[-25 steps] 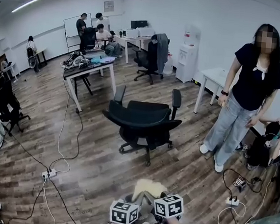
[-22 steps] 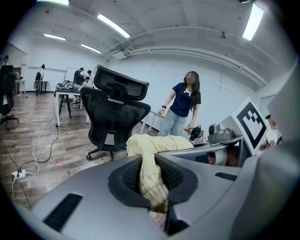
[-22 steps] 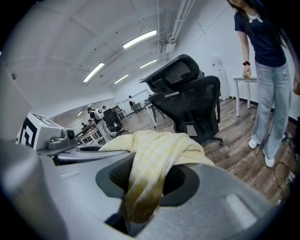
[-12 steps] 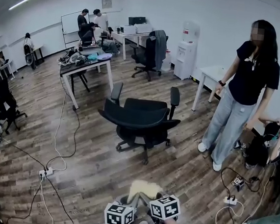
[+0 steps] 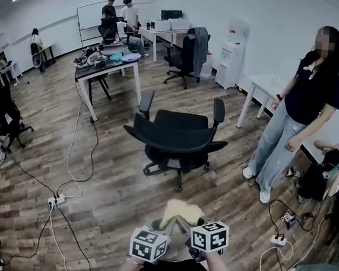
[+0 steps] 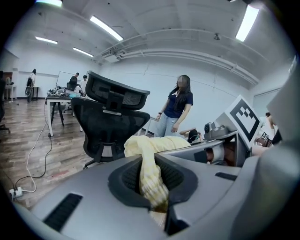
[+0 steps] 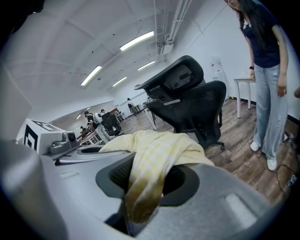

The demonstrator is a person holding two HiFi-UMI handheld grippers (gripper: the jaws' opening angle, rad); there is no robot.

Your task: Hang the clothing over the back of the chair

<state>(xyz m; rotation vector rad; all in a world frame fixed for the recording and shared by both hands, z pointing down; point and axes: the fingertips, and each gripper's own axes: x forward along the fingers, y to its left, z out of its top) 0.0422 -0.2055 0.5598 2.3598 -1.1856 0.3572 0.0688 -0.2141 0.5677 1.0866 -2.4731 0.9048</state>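
Note:
A pale yellow checked garment (image 5: 181, 213) hangs bunched between my two grippers at the bottom of the head view. My left gripper (image 5: 159, 231) is shut on one part of the cloth (image 6: 151, 178), my right gripper (image 5: 191, 228) shut on another (image 7: 150, 176). The black office chair (image 5: 175, 139) stands on the floor ahead of both grippers, its curved back (image 5: 170, 143) turned toward me. It appears in the left gripper view as the chair (image 6: 110, 122) and in the right gripper view as the chair (image 7: 187, 101), still some way off.
A person (image 5: 297, 114) stands right of the chair by a small white table (image 5: 263, 87). Cables and a power strip (image 5: 56, 199) lie on the wood floor at left, another strip (image 5: 279, 239) at right. Desks, chairs and several people fill the far side.
Both grippers, still holding the garment, have risen a little and moved toward the chair. The chair now sits slightly larger and closer in the head view.

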